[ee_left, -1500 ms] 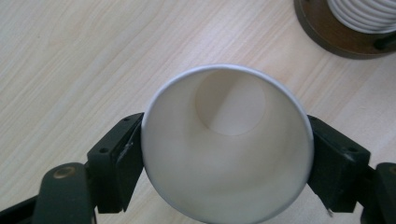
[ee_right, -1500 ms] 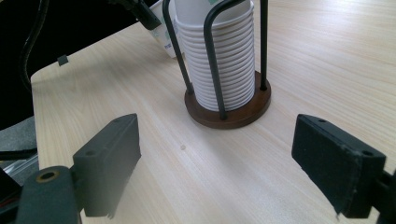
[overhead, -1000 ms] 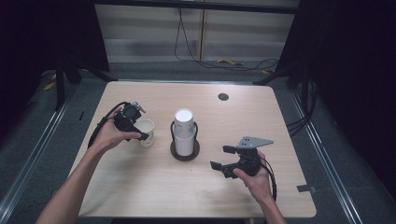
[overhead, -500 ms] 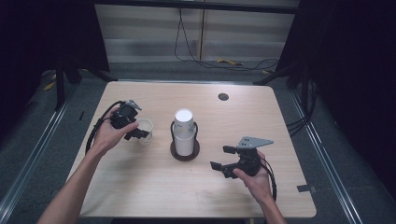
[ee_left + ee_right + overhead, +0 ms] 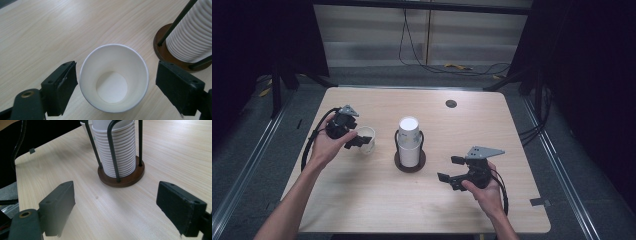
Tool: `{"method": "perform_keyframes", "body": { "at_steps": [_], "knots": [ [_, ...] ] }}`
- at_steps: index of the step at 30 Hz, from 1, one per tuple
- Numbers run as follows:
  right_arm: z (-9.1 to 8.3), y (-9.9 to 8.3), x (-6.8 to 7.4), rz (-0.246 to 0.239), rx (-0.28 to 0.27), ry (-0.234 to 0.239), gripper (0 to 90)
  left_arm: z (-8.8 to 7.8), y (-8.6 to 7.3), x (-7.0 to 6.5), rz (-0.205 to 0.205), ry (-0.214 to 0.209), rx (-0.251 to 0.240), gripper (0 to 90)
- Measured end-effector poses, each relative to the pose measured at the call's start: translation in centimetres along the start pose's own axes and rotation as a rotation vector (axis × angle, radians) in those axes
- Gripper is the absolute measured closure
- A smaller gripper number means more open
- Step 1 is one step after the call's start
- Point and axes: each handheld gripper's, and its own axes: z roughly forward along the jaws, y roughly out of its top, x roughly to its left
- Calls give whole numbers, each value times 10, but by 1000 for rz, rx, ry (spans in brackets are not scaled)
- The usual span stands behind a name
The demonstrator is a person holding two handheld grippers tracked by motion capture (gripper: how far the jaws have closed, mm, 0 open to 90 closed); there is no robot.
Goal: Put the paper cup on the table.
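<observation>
A single white paper cup [image 5: 367, 136] [image 5: 113, 82] stands upright on the wooden table, its mouth open and empty. My left gripper [image 5: 358, 140] [image 5: 117, 90] is open, one jaw on each side of the cup with a small gap to its rim. A tall stack of white paper cups [image 5: 408, 141] [image 5: 117, 147] sits in a black wire holder with a round brown base [image 5: 121, 177] at the table's middle. My right gripper [image 5: 448, 168] [image 5: 120, 207] is open, low over the table to the right of the holder, pointing at it with nothing between its jaws.
The holder's brown base [image 5: 165, 51] lies close to the right of the single cup. A small dark round grommet [image 5: 451, 103] sits near the table's far edge. Bare wood [image 5: 377, 200] spreads along the near side, and black cables trail from both grippers.
My left hand has shifted slightly back toward the left while the single cup stays at its spot. The right gripper has not moved.
</observation>
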Motion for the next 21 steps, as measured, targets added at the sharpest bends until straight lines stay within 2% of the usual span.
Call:
{"method": "perform_keyframes", "body": {
  "at_steps": [5,9,11,13,18,21],
  "knots": [
    [0,-1,-1,4,3,-3,149,-9,-4,0,-29,-44,-73,162],
    [-1,-1,-1,6,3,-8,149,-17,-12,-5,-59,-25,-125,162],
    [-1,-2,-1,7,2,-11,149,-18,-16,-7,-66,-23,-134,163],
    [-1,-2,-1,8,2,-12,149,-19,-21,-10,-51,-21,-121,163],
    [-1,-3,-2,12,7,-16,149,-24,-32,-16,-47,-35,-139,165],
    [-1,-4,-3,15,10,-21,149,-27,-37,-21,-70,-43,-170,166]
  ]
}}
